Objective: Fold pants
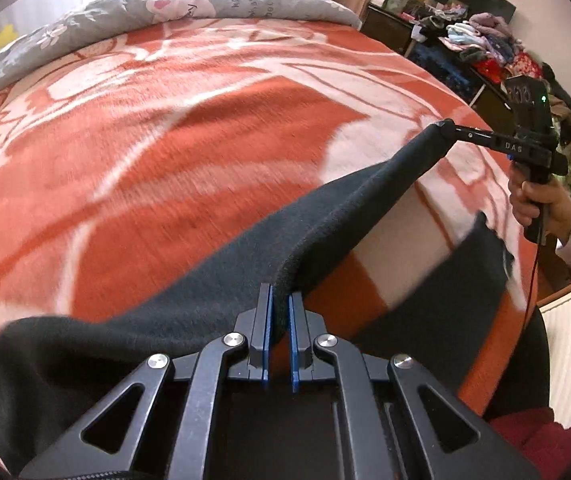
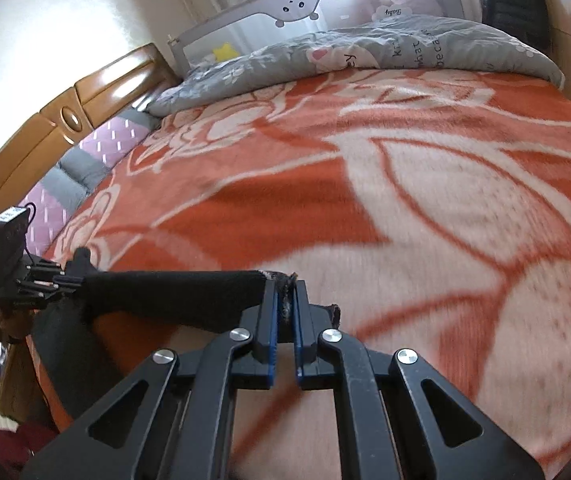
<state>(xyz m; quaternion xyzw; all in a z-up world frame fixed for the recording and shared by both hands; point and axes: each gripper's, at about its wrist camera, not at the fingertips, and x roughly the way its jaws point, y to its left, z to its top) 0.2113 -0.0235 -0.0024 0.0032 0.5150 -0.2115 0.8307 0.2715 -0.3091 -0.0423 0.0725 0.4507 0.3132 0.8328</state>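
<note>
Dark pants [image 1: 213,280] hang lifted above an orange-and-white blanket [image 1: 165,140] on a bed. My left gripper [image 1: 280,300] is shut on one edge of the fabric, and the cloth droops away to the left. The same edge runs taut up to my right gripper [image 1: 443,125], which pinches its other end. In the right wrist view my right gripper [image 2: 285,292] is shut on a frayed hem, and the pants [image 2: 173,296] stretch leftward to my left gripper [image 2: 75,278]. Another part of the pants [image 1: 481,252] hangs low on the right.
A grey patterned quilt [image 1: 189,4] lies at the far end of the bed, before a grey bed rail [image 2: 269,12]. A wooden headboard [image 2: 73,100] runs along the left. Piled clothes [image 1: 481,36] fill a stand beyond the bed. A hand [image 1: 537,200] holds the right gripper's handle.
</note>
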